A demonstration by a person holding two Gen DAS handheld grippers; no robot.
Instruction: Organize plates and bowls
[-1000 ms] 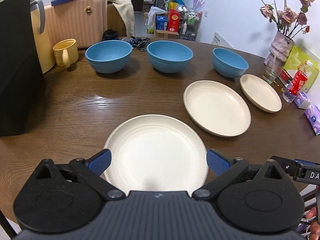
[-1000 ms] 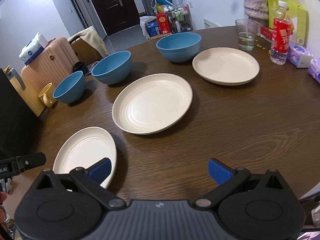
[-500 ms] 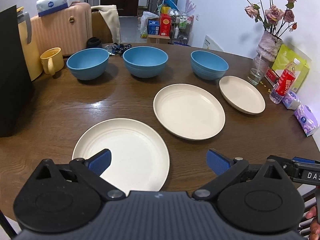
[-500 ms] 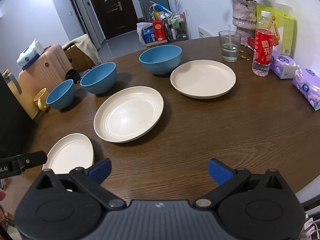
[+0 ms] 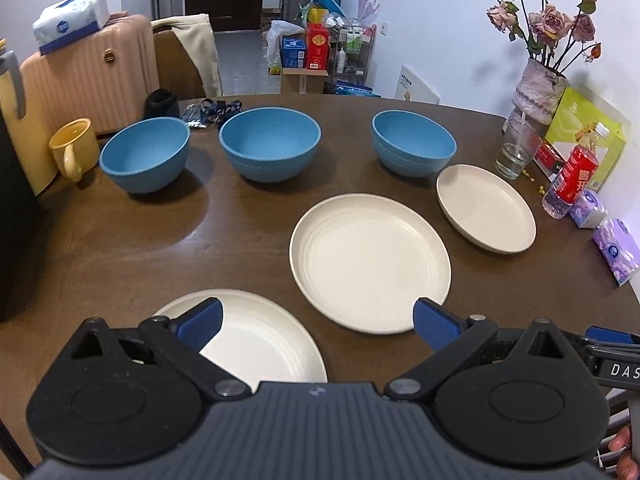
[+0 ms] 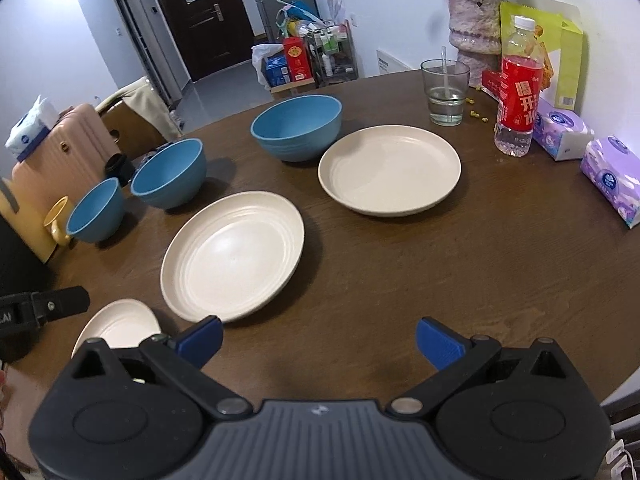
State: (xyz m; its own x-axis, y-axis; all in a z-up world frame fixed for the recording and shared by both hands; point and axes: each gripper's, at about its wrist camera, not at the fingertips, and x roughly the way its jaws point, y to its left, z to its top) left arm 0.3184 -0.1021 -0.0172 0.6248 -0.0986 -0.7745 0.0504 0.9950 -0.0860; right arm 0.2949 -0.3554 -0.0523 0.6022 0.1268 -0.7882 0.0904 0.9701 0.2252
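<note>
Three cream plates lie on the dark wooden table (image 5: 120,248): a near one (image 5: 260,344), a middle one (image 5: 368,260) and a far right one (image 5: 486,208). Three blue bowls stand behind them: left (image 5: 144,154), middle (image 5: 270,148), right (image 5: 412,144). My left gripper (image 5: 316,320) is open and empty, above the near edge of the table, its left finger over the near plate. My right gripper (image 6: 318,340) is open and empty, in front of the middle plate (image 6: 232,256). The far plate (image 6: 390,170) and the bowls (image 6: 296,126) (image 6: 170,172) (image 6: 96,210) also show there.
A yellow mug (image 5: 74,148) and a black box stand at the left. A glass (image 6: 444,92), a red-labelled bottle (image 6: 518,88), tissue packs (image 6: 612,180) and a vase (image 6: 474,28) stand at the right. A pink suitcase (image 5: 88,76) stands behind the table.
Both grippers have drawn back and swung right; the plates and bowls look smaller and shifted left in both views. Both stay open and empty. Nothing on the table moved.
</note>
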